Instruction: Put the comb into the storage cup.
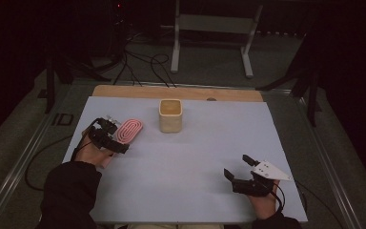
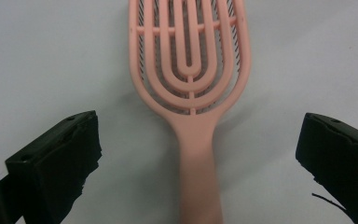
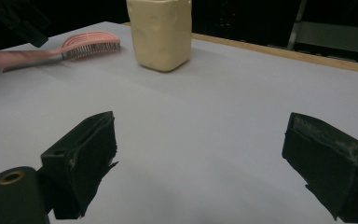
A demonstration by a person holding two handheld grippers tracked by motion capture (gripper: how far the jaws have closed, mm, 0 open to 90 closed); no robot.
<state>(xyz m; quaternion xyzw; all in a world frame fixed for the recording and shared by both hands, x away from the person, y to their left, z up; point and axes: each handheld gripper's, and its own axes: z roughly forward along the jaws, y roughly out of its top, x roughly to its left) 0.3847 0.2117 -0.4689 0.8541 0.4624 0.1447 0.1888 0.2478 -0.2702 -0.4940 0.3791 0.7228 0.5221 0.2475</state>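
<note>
Overhead, a pale sheet (image 1: 181, 157) covers the table, with a strip of bare wooden tabletop (image 1: 176, 92) showing along its far edge. On the sheet lies a pink vented hairbrush (image 1: 129, 130), flat with its bristles down, head pointing away from the person and handle running back toward the left side. The left gripper (image 1: 108, 136) hovers directly over that handle. In the left gripper view its two black jaws stand wide apart, one on each side of the hairbrush handle (image 2: 198, 172), neither touching it; the open loops of the brush head fill the upper middle of that view.

Just right of the brush head, near the far middle of the sheet, a cream-coloured square cup (image 1: 170, 115) stands upright and apart from the brush.

The right gripper (image 1: 240, 168) sits low near the front right of the sheet, well apart from both things, a grey three-cornered plate on top of it. In the right gripper view its jaws are spread wide with bare sheet between them, and the cup (image 3: 161, 32) and hairbrush (image 3: 63, 49) show farther off.
</note>
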